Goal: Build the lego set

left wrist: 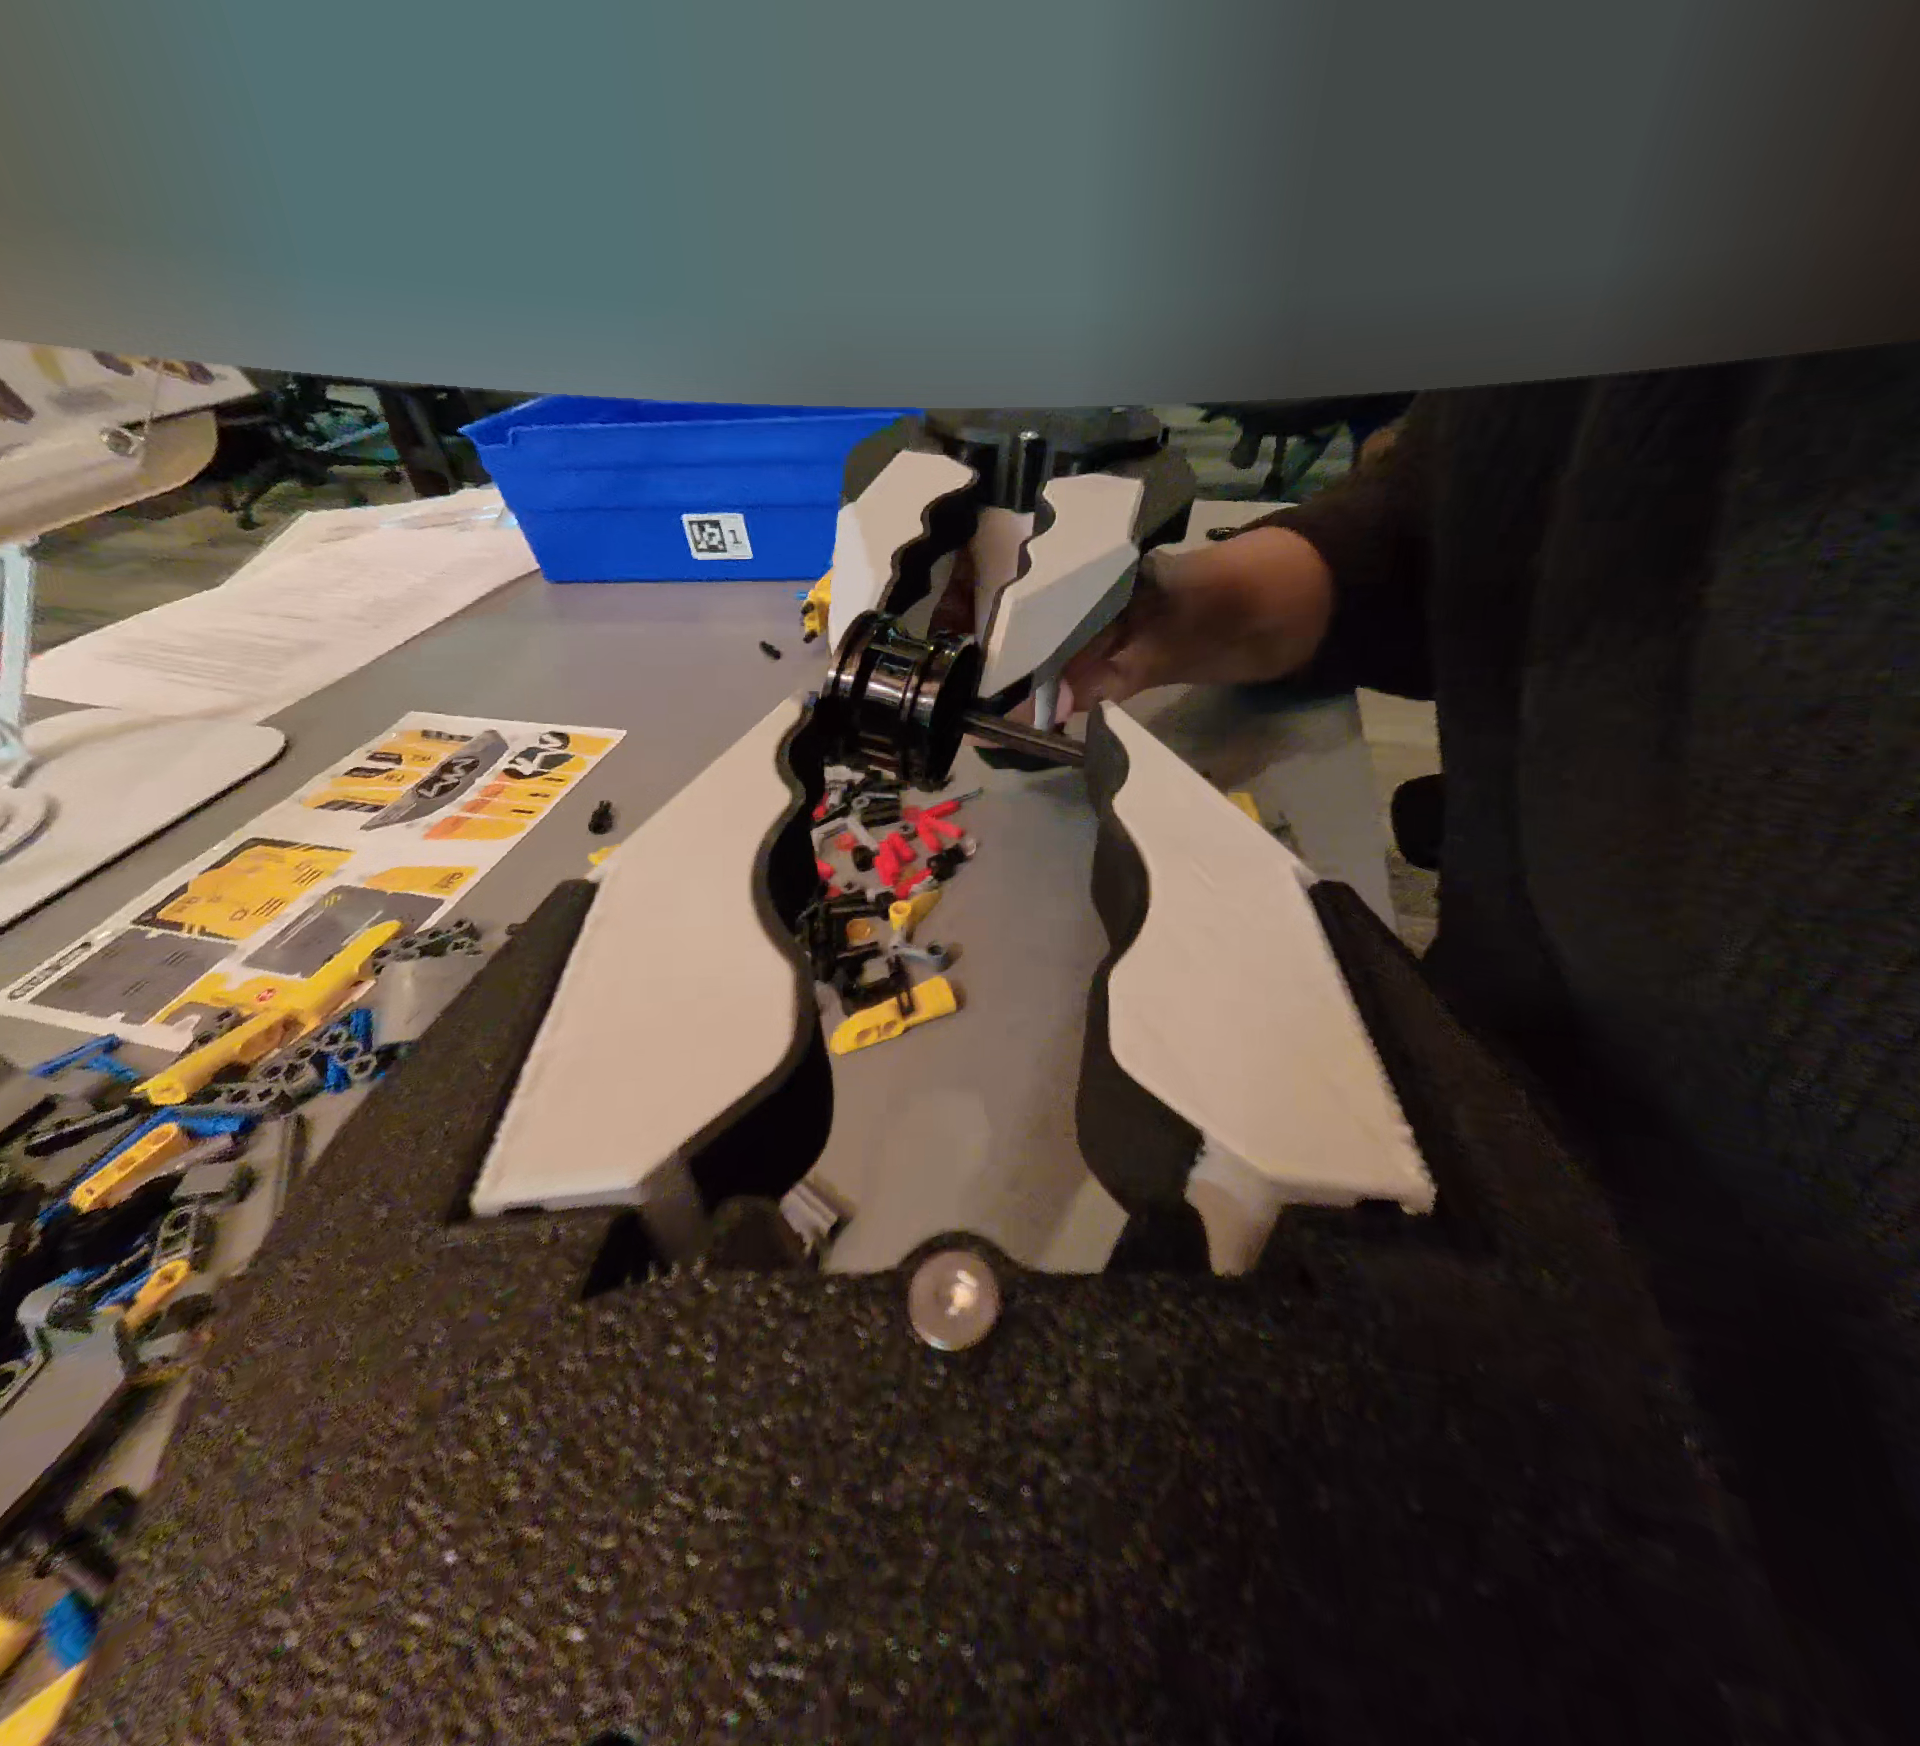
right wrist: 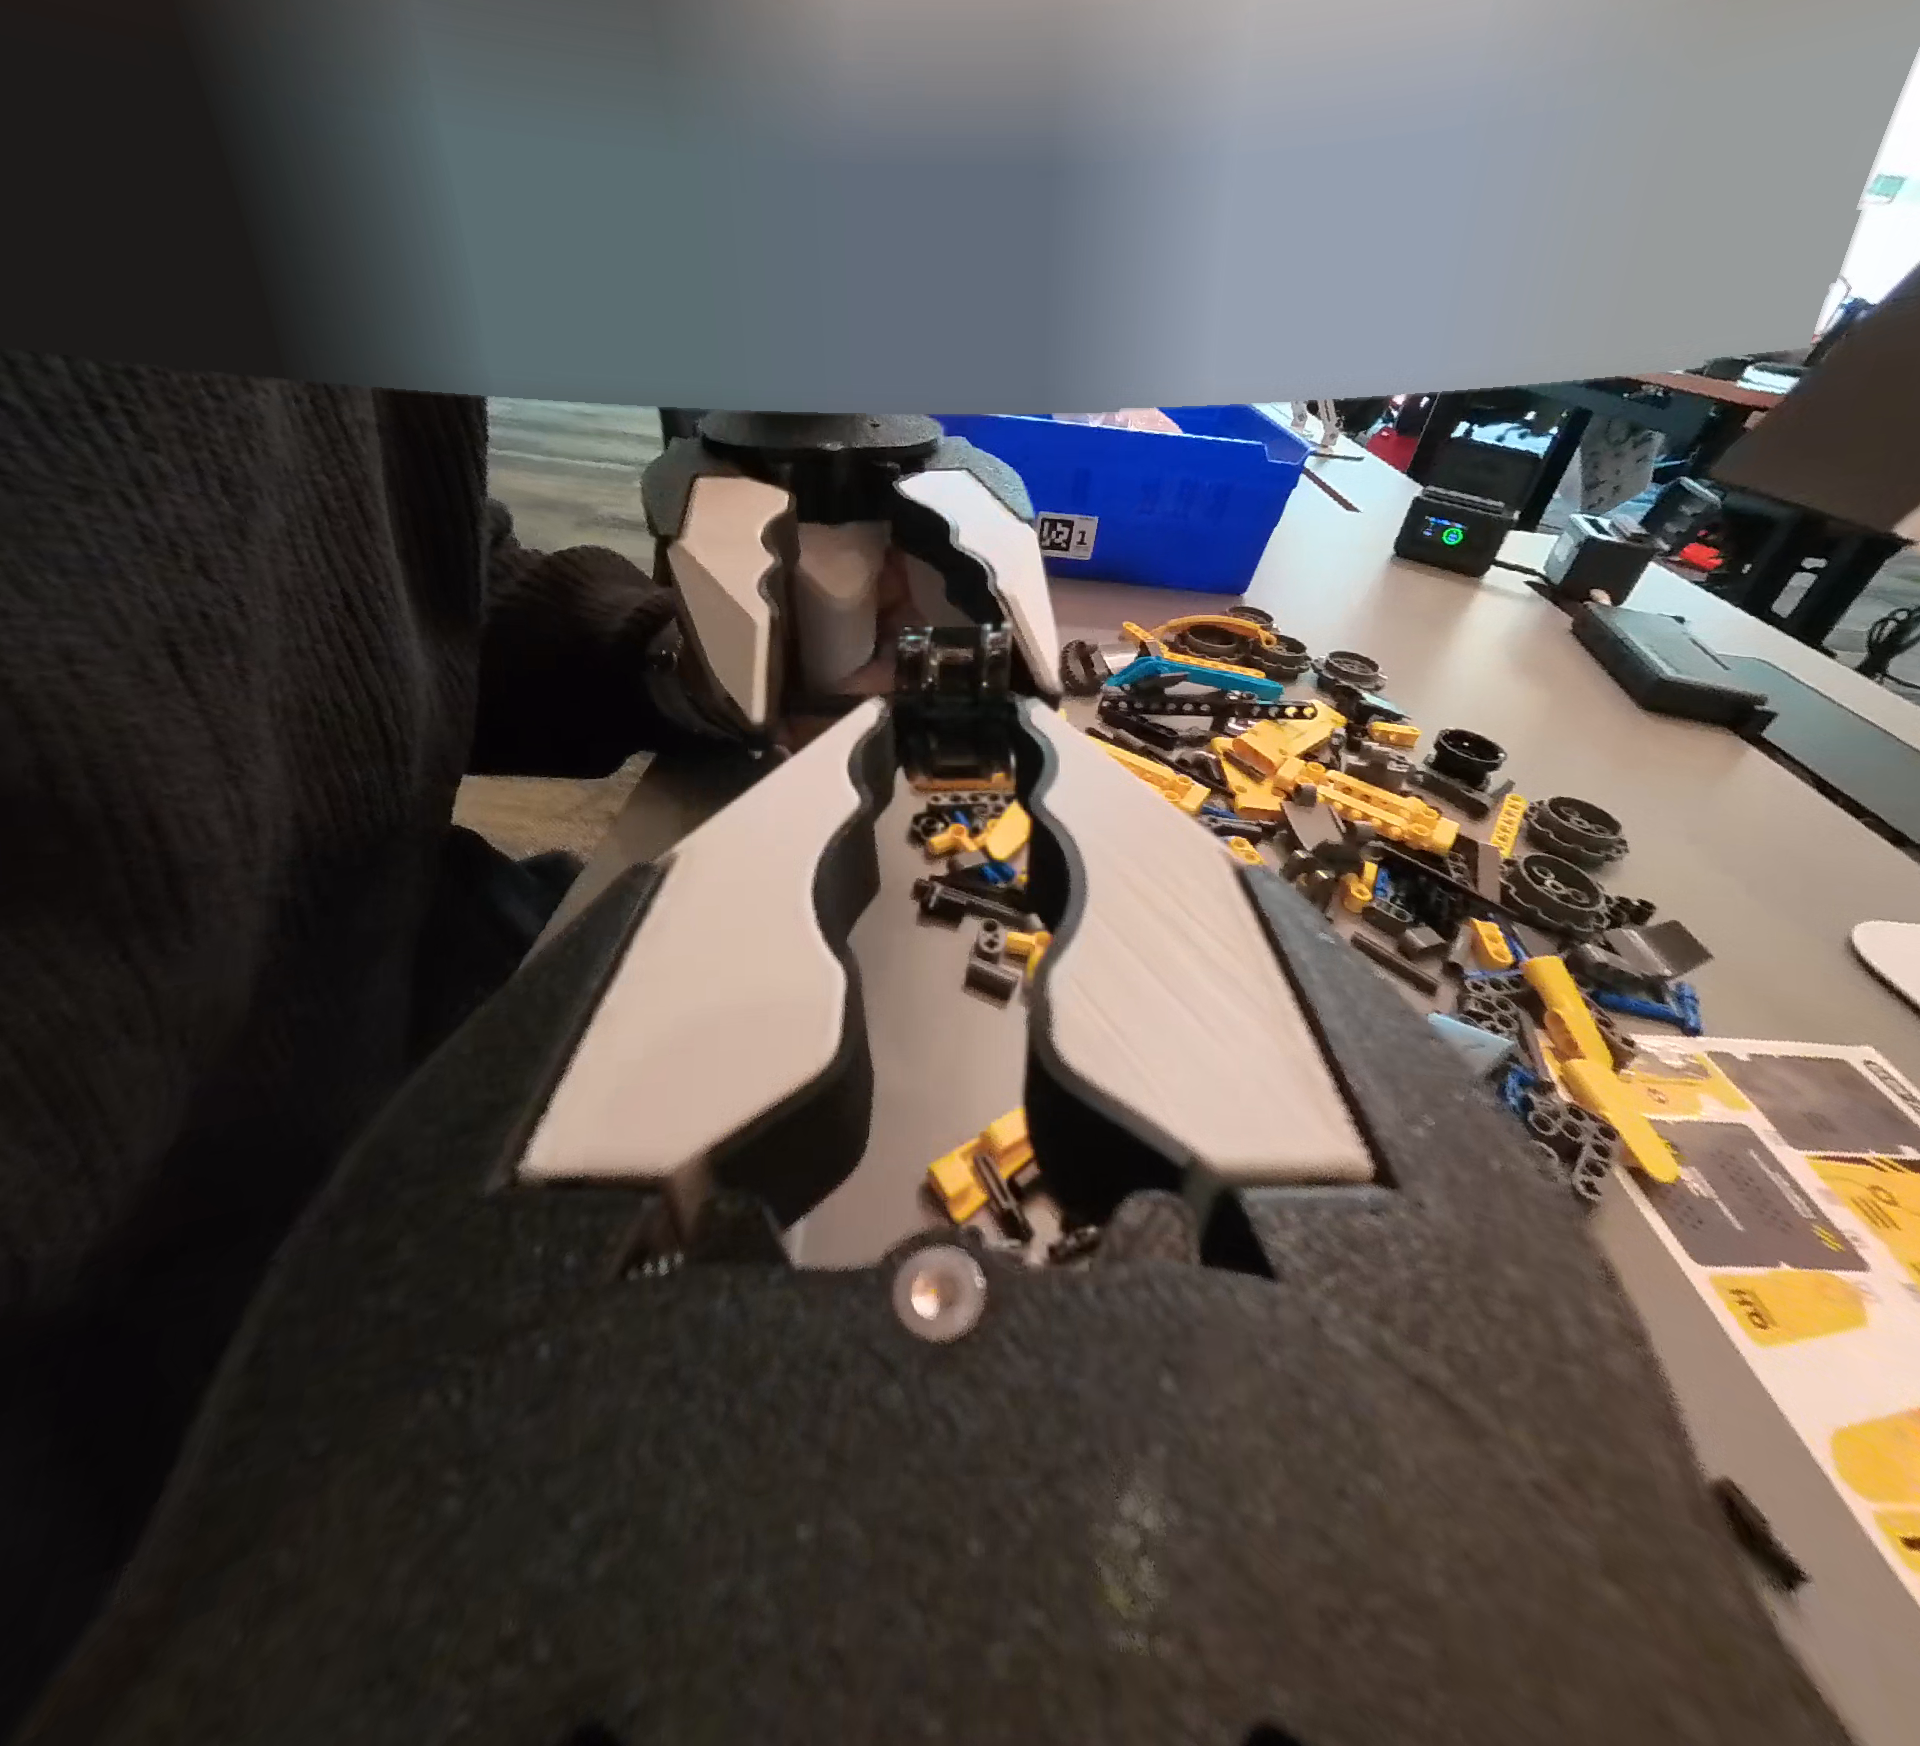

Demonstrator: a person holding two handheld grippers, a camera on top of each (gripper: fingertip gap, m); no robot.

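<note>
- left gripper (left wrist: 951, 730): fingers spread wide, tips beside the black wheel hub (left wrist: 899, 694)
- right gripper (right wrist: 951, 714): pinches that black wheel hub, just above the red pin pile (left wrist: 904, 849)
- blue bin (left wrist: 665, 486) sits behind the hub

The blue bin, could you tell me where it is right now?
The blue bin stands at the table's far edge in both views, behind the opposing tool and beyond the loose building pieces.

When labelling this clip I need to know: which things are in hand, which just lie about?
In hand: black wheel with its axle, gripped by the right gripper; open left gripper around it.
Lying about: loose brick pieces, sticker sheet, blue bin, papers.
</note>
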